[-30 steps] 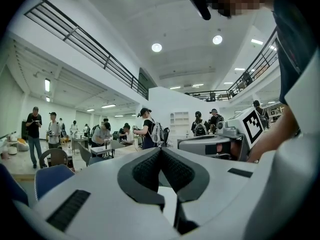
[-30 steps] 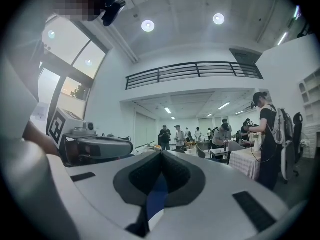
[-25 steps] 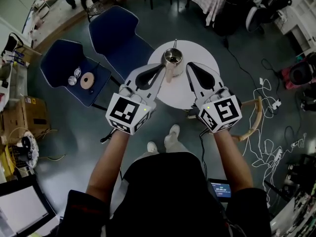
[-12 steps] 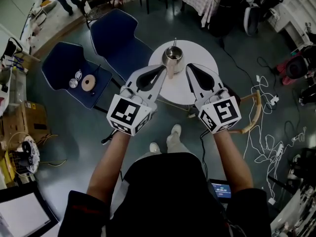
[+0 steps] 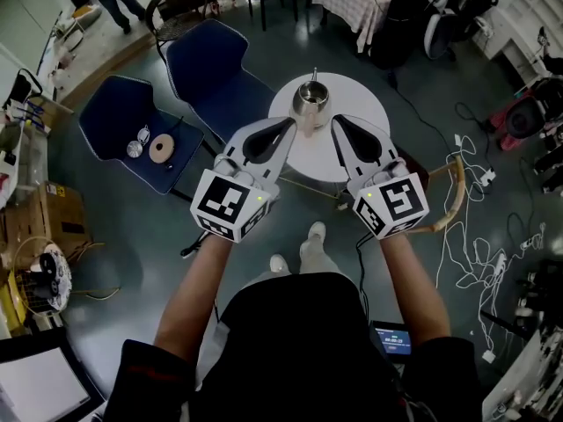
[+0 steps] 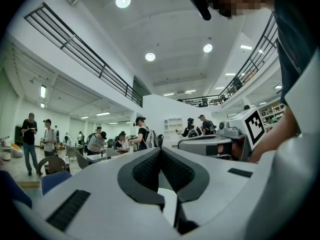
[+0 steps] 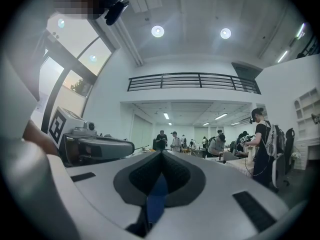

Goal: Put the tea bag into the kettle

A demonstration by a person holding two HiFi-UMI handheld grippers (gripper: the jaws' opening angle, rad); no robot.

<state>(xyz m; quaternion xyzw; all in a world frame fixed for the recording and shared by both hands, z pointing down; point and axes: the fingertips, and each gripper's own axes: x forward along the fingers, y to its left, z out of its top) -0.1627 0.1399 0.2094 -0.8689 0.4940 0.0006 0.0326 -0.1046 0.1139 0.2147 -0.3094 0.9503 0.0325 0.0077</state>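
A metal kettle [image 5: 310, 102] stands upright on a small round white table [image 5: 359, 105] in the head view. I hold both grippers side by side in front of it, above the table's near edge. The left gripper [image 5: 287, 127] is shut, its tip just left of and below the kettle. The right gripper [image 5: 338, 122] is shut too, a little right of the kettle. Both gripper views look level across the room; the left gripper [image 6: 160, 151] and right gripper [image 7: 161, 154] have their pads together with nothing between them. I cannot make out a tea bag in any view.
Two blue chairs [image 5: 214, 67] stand left of the table; the nearer blue chair [image 5: 119, 121] carries a tape roll [image 5: 161, 148] and small bits. Cables [image 5: 475, 236] trail over the floor at right. A curved wooden piece [image 5: 450, 202] lies near the right gripper. People stand in the distance.
The head view has shifted slightly, so the table and kettle sit a little higher and further right in frame. Both grippers stay shut and hold the same place beside the kettle.
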